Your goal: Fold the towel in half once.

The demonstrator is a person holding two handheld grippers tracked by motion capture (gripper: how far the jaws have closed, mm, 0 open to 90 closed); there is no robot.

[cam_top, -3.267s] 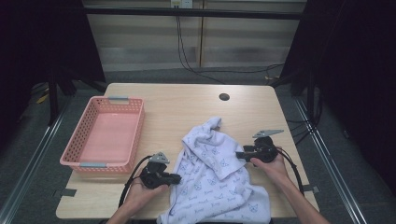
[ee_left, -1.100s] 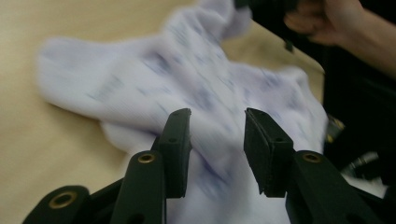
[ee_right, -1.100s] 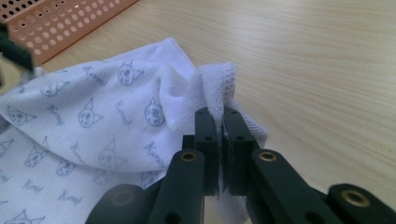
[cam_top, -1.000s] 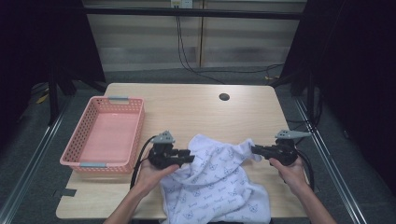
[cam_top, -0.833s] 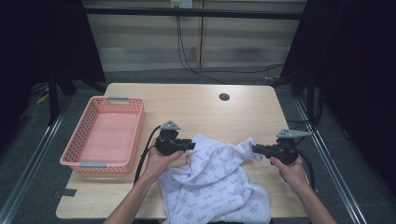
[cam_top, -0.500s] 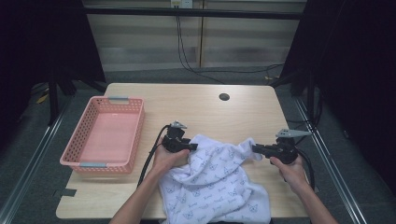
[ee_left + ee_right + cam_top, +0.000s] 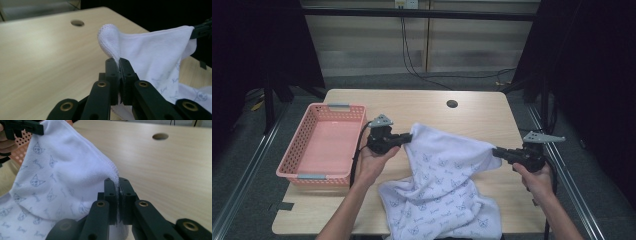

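Above the table's near half, both grippers, left gripper (image 7: 406, 139) having just closed and right gripper (image 7: 498, 153), are clamping the cloth (image 7: 447, 185), now stretching its far edge taut for folding.

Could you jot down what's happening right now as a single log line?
left gripper: just closed, shut on white cloth | right gripper: shut on opposite edge | cloth stretched between, rest on table | pink basket: left

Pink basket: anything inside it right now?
The pink basket looks empty; its perforated floor shows bare. The left tool and hand cover only its near right corner.
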